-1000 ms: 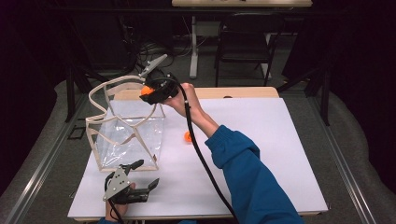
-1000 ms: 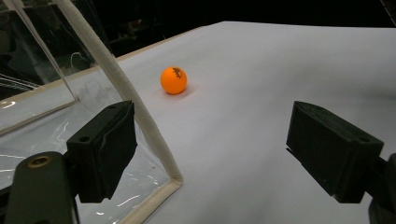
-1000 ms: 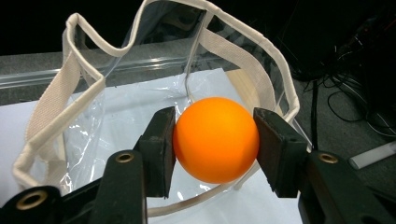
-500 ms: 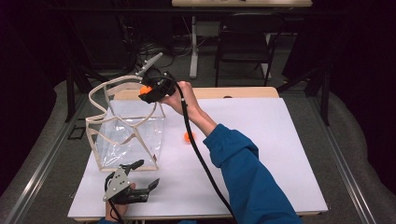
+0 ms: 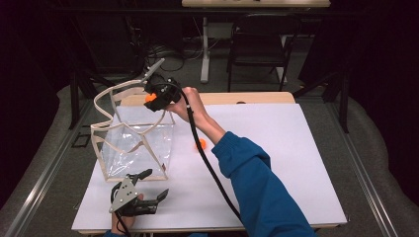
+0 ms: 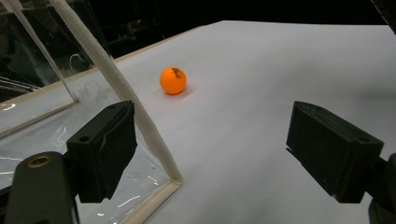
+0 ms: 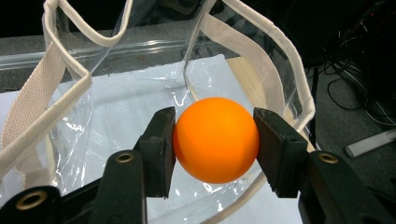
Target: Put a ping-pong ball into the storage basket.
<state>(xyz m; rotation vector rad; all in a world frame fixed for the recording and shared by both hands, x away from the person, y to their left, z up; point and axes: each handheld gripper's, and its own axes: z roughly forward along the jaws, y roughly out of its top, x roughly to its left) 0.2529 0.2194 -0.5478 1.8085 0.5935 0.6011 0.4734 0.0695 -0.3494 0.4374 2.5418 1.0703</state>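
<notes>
An orange ball [image 7: 216, 139] is clamped between the jaws of the right gripper [image 5: 154, 97], held above the open top of a clear plastic bag [image 5: 133, 143] with cream fabric trim, at about ten o'clock on the white table [image 5: 296, 163]. A second orange ball [image 5: 200, 144] is seen lying on the table, at three o'clock from the bag. The left gripper [image 5: 148, 185] is rested at seven o'clock near the table's front edge, jaws spread wide and nothing between them. The held ball is judged light, hard and smooth, likely to slip or roll, so it is best pinched across its widest part, as is done here. The bag is judged soft and floppy. The bag's floor is blurred by glare, and the second ball is partly covered by the cable [image 5: 207, 163] in the high view
</notes>
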